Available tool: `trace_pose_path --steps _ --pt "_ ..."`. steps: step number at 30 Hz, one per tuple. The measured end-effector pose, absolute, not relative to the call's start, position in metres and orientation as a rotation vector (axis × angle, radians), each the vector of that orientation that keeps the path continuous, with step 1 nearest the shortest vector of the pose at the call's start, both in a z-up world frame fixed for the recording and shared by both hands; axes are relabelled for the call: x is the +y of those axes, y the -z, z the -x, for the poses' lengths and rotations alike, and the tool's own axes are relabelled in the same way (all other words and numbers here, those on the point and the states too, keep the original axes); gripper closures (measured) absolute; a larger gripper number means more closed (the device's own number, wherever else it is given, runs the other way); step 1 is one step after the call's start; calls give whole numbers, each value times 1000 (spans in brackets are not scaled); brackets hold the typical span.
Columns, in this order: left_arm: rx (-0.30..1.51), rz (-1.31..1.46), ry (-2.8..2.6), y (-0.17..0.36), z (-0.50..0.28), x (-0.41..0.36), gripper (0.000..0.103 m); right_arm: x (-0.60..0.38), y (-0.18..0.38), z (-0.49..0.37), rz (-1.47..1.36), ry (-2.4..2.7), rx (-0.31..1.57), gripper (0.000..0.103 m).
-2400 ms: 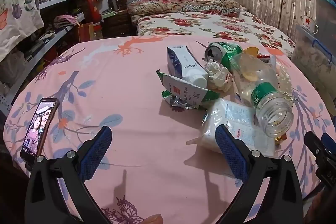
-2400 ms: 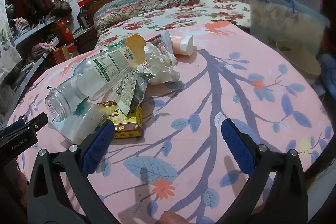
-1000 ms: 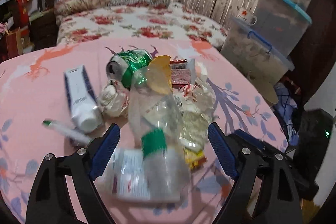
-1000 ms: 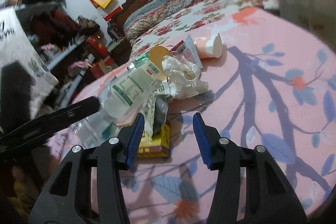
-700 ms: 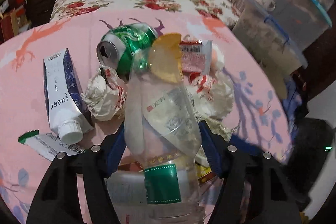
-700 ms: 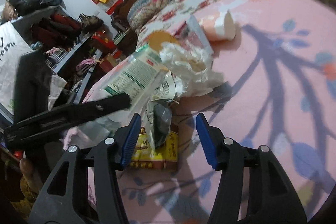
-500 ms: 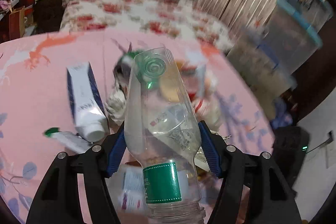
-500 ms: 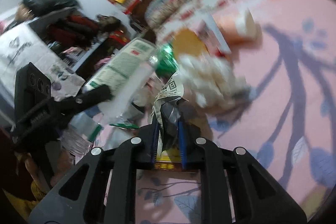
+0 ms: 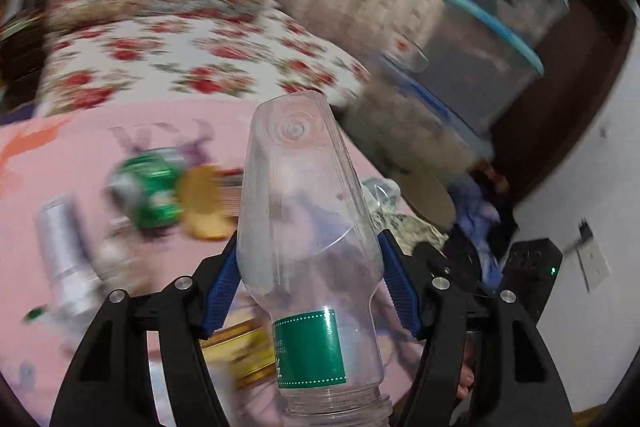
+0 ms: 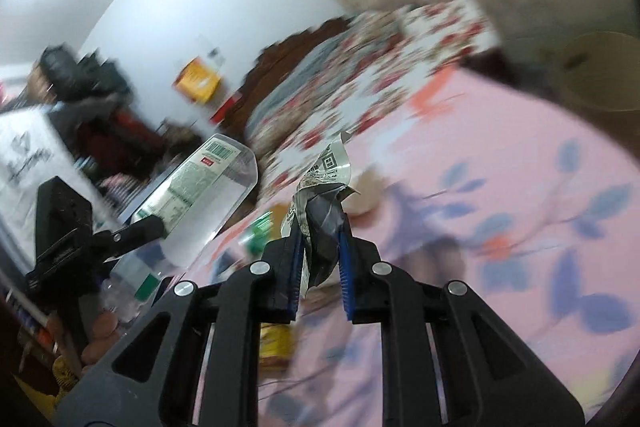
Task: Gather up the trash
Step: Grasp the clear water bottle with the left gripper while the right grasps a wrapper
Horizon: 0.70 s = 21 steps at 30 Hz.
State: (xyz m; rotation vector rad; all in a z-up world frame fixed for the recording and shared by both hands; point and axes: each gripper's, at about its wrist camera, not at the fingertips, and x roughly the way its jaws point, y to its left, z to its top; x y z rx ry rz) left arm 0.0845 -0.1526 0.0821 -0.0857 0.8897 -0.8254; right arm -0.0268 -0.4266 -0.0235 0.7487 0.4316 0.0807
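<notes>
My left gripper point(image 9: 308, 279) is shut on a clear plastic bottle point(image 9: 304, 227) with a green label, held up above the pink table, its base pointing away. The same bottle point(image 10: 200, 195) shows at the left of the right wrist view, in the left gripper. My right gripper point(image 10: 320, 259) is shut on a crumpled silver snack wrapper point(image 10: 324, 211), lifted off the table. Left on the table, blurred, are a green can point(image 9: 148, 183), a yellow lid point(image 9: 204, 203), a white carton point(image 9: 64, 255) and a yellow box point(image 9: 240, 351).
The pink tablecloth point(image 10: 520, 187) with blue leaves covers the table. A floral bed point(image 9: 168, 55) lies behind it. Stacked plastic bins point(image 9: 480, 47) stand at the right. A tan round bin point(image 10: 600, 75) sits beyond the table's right edge. Shelves point(image 10: 80, 115) are at the left.
Both grippers closed, the left on the bottle, the right on the wrapper. Both have since lifted their items off the pile and swung, and the views are blurred by the motion.
</notes>
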Motion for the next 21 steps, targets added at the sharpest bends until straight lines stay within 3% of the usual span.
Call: trace_pose_path --steps 13,16,18,21 --pt "1197 -222 1198 -12 -105 -494 40 -644 59 89 -844 466 358 84" --pt "1259 -248 1198 12 -118 -552 38 -678 71 67 -867 484 409 81" --pt "1273 -274 1153 24 -125 -578 26 -696 78 48 -888 486 460 80" --pt "1254 -264 1067 26 -139 -586 27 -695 87 52 -901 473 462 79"
